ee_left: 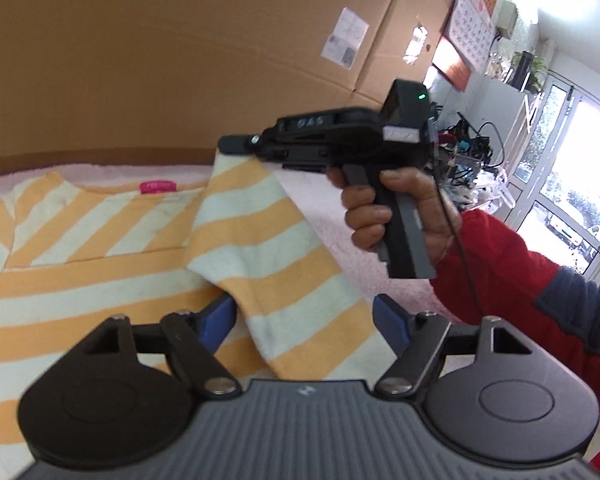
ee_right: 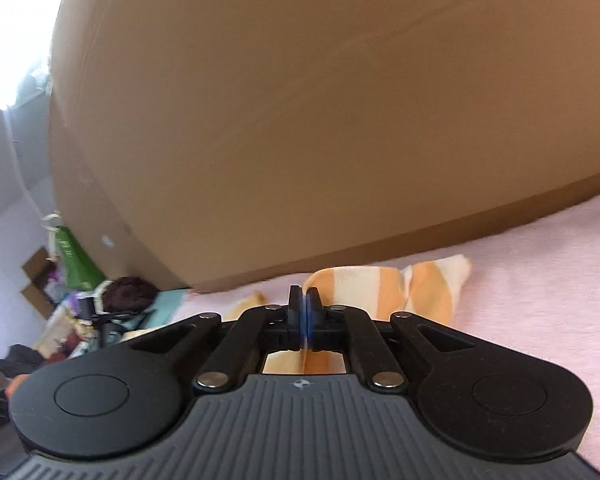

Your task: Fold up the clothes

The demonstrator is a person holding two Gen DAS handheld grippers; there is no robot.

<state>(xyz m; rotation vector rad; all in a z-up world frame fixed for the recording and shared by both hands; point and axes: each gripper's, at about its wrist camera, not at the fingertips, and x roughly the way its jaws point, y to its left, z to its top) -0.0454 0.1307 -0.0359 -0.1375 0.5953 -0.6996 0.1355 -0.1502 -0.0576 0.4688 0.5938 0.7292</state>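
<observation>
looking through the left wrist view, the striped shirt (ee_left: 100, 240) is lying spread on the pink blanket (ee_left: 340, 248), its neckline with the pink label (ee_left: 158, 187) toward the far edge by the cardboard box (ee_left: 180, 60). one side panel is being lifted and doubled over the body of the garment, and the right gripper (ee_left: 236, 145) is pinching its top edge, with the person's hand (ee_left: 392, 212) wrapped round the grip and a red sleeve (ee_left: 500, 264) behind it. the left gripper (ee_left: 304, 320) is hanging with its blue pads wide apart, and the lower part of the raised panel is sitting between them without being pressed. the cloth is looking light, soft and limp, like thin towelling, so it is probably sagging wherever it is unsupported and is best taken at a hem or corner, pinched through both layers. moving to the right wrist view, the right gripper (ee_right: 304, 312) is showing its pads closed together on a thin edge of the striped shirt (ee_right: 420, 288), which is running through the jaws and draping away toward the far edge of the pink blanket (ee_right: 540, 280), just short of the cardboard box (ee_right: 300, 120). a grip this narrow is looking likely to slip if the fabric is tugged sideways.
</observation>
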